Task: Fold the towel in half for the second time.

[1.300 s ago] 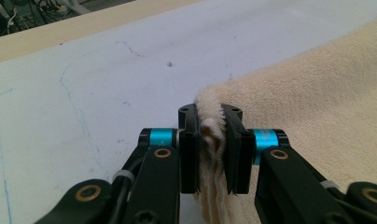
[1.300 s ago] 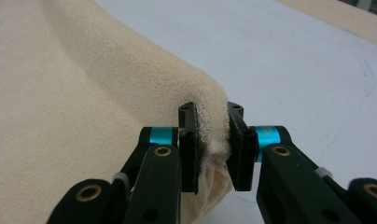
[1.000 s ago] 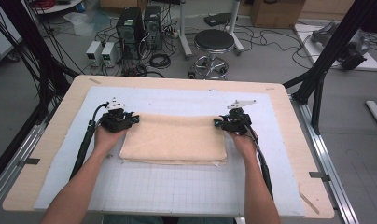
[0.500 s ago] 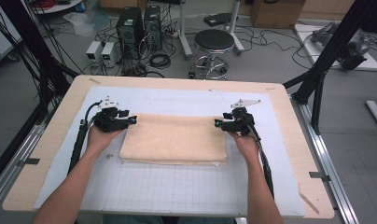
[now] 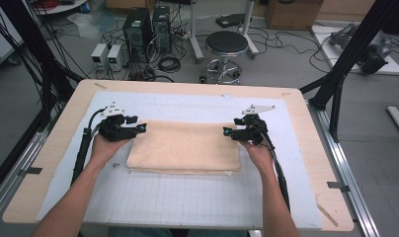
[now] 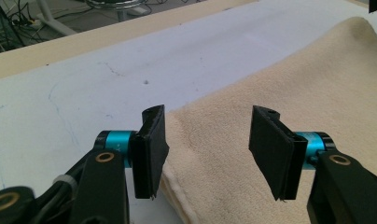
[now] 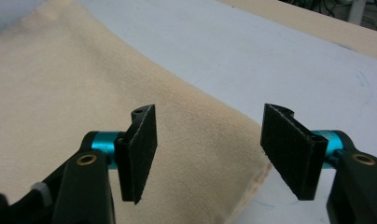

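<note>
Black grippers (image 5: 140, 128), teal jaw hubs, brass screws, black cables, grey plates.

A folded cream towel (image 5: 183, 147) is seen lying flat on the white gridded mat (image 5: 187, 197) that covers the wooden table (image 5: 49, 163). The left gripper (image 5: 141, 128) is held at the towel's far left corner, the right gripper (image 5: 227, 131) at its far right corner; the 2 sets of jaws are pointed inward at the towel and have just been opening. Whether cloth lies between them cannot be told. Beyond the towel, on the floor, a black round stool (image 5: 227, 43) and 2 computer towers (image 5: 148, 27) are seen.
</note>
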{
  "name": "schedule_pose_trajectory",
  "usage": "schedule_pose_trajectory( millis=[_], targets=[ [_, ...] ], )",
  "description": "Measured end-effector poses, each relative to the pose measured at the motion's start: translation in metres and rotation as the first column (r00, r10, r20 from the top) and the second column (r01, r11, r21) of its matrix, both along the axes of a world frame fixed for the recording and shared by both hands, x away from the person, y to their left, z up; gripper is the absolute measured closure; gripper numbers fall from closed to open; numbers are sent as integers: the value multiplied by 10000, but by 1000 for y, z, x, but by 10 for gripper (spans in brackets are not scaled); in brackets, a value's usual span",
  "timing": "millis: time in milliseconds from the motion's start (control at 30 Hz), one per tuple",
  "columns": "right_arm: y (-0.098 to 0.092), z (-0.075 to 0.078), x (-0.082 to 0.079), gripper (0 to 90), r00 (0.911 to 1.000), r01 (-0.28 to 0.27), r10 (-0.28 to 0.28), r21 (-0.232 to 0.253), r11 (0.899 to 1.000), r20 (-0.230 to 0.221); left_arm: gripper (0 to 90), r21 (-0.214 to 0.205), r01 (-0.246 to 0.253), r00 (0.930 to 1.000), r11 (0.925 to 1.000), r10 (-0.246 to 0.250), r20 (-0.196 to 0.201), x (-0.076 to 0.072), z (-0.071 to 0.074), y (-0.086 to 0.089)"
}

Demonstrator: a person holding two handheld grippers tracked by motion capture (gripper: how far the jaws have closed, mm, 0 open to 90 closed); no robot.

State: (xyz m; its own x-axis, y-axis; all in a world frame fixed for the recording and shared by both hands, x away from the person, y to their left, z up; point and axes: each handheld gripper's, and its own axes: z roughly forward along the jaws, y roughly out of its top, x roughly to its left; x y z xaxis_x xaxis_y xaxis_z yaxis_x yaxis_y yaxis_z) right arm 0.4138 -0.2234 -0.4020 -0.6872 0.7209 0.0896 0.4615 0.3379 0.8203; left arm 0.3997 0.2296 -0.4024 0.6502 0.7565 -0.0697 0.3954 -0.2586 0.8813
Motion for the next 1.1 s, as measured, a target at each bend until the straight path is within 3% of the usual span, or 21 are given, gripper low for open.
schedule_pose_trajectory(
  millis=[300,500,767,1100],
  targets=[
    [4,4,-6,240,9996,-194,198,195,9996,-193,388,-148,360,9993,9992,-359,99,-8,4,-4],
    [9,7,-11,195,9994,-344,345,143,9993,-83,305,-250,494,9988,9985,-493,74,-13,4,-8],
    [9,11,-17,127,9996,-276,276,141,9995,-56,278,-508,652,9977,9966,-641,235,-20,11,-6],
    [5,17,-23,125,9994,-339,339,28,9994,90,206,-507,698,9965,9963,-674,487,-32,19,-4]
  ],
)
